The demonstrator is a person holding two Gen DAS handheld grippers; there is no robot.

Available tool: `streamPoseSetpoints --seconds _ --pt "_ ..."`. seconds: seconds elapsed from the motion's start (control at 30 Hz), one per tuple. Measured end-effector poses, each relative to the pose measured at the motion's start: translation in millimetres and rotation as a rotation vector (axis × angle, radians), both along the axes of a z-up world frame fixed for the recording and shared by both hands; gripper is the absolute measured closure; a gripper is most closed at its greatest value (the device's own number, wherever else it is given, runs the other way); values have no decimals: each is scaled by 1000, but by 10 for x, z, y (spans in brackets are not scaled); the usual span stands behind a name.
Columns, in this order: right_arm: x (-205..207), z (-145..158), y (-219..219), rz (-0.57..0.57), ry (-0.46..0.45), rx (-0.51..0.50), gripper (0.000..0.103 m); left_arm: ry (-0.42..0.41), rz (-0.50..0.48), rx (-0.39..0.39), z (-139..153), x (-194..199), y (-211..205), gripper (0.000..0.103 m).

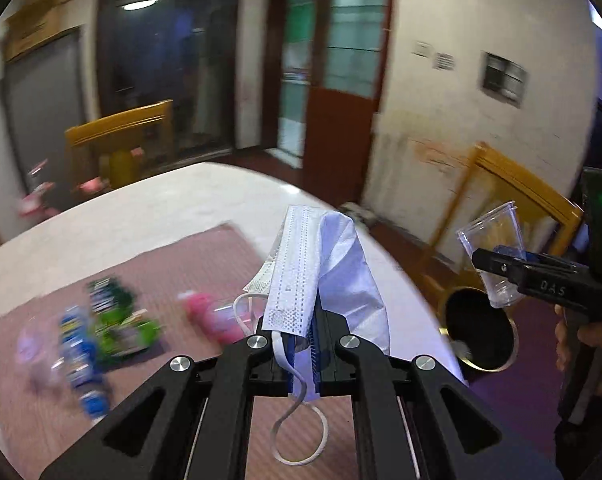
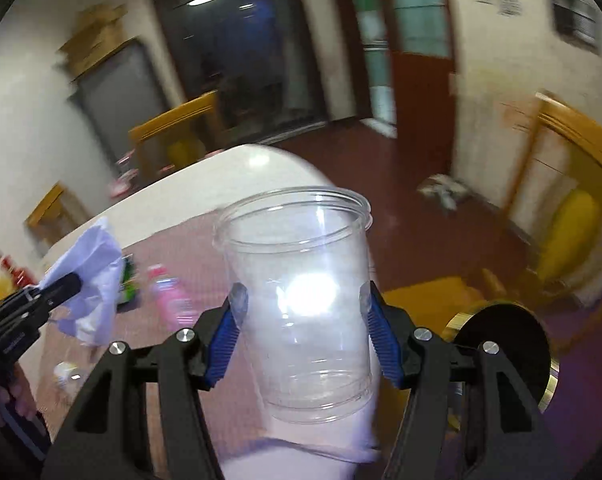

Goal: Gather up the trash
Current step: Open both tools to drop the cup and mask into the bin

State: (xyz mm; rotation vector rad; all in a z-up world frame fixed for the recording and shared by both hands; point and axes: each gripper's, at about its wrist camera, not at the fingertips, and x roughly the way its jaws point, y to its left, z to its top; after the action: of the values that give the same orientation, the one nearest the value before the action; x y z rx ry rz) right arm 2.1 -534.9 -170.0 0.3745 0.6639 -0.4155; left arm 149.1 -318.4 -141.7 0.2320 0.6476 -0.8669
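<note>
Left wrist view is showing the left gripper (image 1: 304, 354) clamping tight on a crumpled face mask (image 1: 321, 268), its ear loop dangling over the round white table (image 1: 149, 208). Across the way, the right gripper (image 2: 303, 334) is squeezing a clear plastic cup (image 2: 301, 280) upright, hanging above the gold-rimmed black trash bin (image 2: 505, 344) on the floor beside the table.

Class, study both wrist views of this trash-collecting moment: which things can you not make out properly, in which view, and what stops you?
- Colourful packets on the mat, left wrist view: motion blur makes the labels unreadable.
- Bin interior, both views: dark, and partly behind the right gripper; contents cannot be told.
- Face mask lower part, left wrist view: hidden inside the left gripper.
- Plastic cup in the right wrist view: glare hides what lies behind it.
</note>
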Motion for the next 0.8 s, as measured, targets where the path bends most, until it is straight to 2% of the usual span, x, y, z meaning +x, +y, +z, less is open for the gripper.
streamPoseSetpoints --seconds 0.13,0.3,0.4,0.57,0.67,0.7,0.73,0.8 --pt "-489 -149 -483 -147 33 4 44 19 -110 -6 -65 -249 -513 98" --pt "-954 -591 -1055 -327 116 59 44 44 -208 -10 -144 -522 -950 98" --pt "-1081 -932 -1275 -396 163 114 44 49 -251 6 -208 -652 -1112 98" --pt "-1108 -1322 -1486 -441 205 176 44 68 -277 18 -300 -713 -1279 98" --pt "-1084 -1521 -1593 -466 243 190 35 72 -290 27 -349 -766 -1429 98" --pt "-1056 -1584 -1619 -466 268 199 23 74 -296 32 -370 -781 -1472 98" --pt "-1044 -1646 -1636 -477 286 205 19 74 -299 35 -374 -795 -1500 98" --pt "-1056 -1694 -1669 -504 290 209 18 76 -307 39 -397 -814 -1571 98"
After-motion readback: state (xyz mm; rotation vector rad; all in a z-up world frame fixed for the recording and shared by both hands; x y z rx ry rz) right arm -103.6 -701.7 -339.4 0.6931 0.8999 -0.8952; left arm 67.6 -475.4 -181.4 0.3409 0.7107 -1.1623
